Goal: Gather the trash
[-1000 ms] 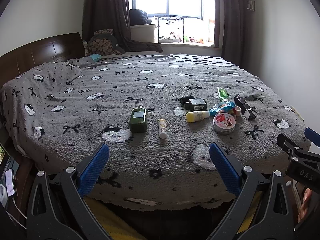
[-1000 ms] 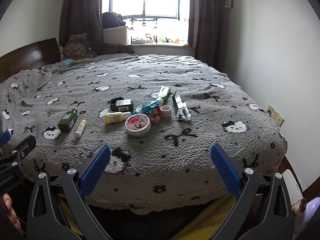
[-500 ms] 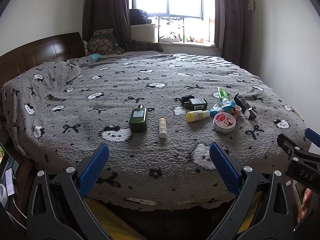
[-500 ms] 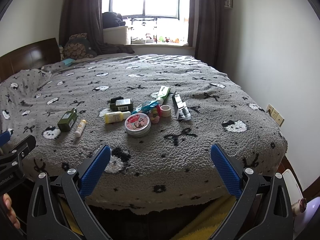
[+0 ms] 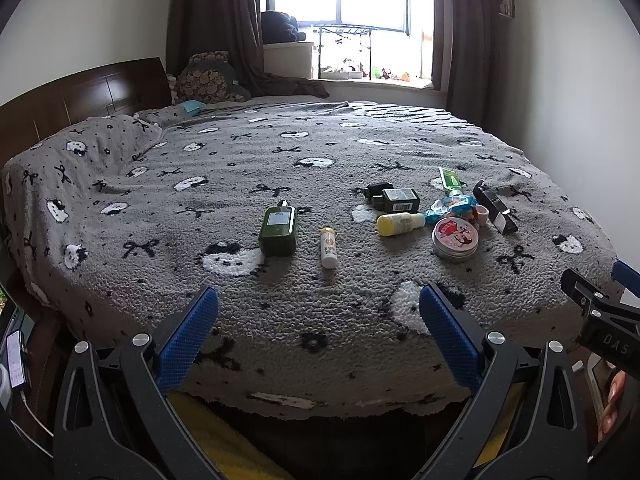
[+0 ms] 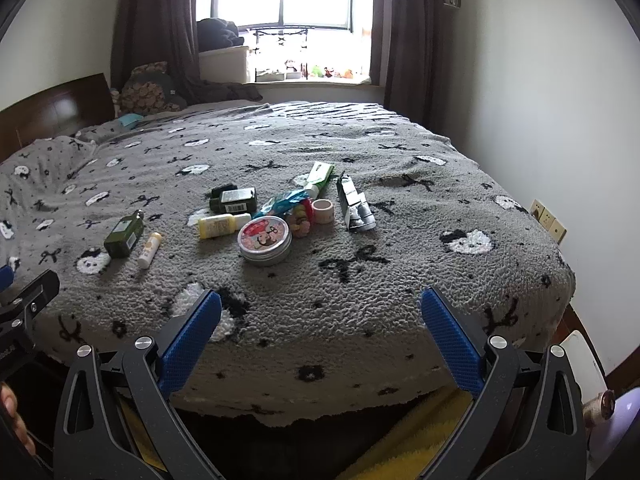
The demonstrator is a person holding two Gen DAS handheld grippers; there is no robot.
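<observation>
Small items lie scattered on a grey patterned bedspread. Nearest the left gripper are a dark green bottle and a white lip-balm tube. Further right sit a yellow bottle, a round pink-lidded tin, a blue crinkled wrapper, a green tube, a dark box, a tape roll and a crumpled silver carton. Both grippers hover open at the bed's near edge with nothing between their fingers. The right gripper faces the tin.
A wooden headboard stands at the left, pillows and a window with curtains at the back. The white wall runs along the bed's right side, with a socket low down. A phone lies beside the bed at far left.
</observation>
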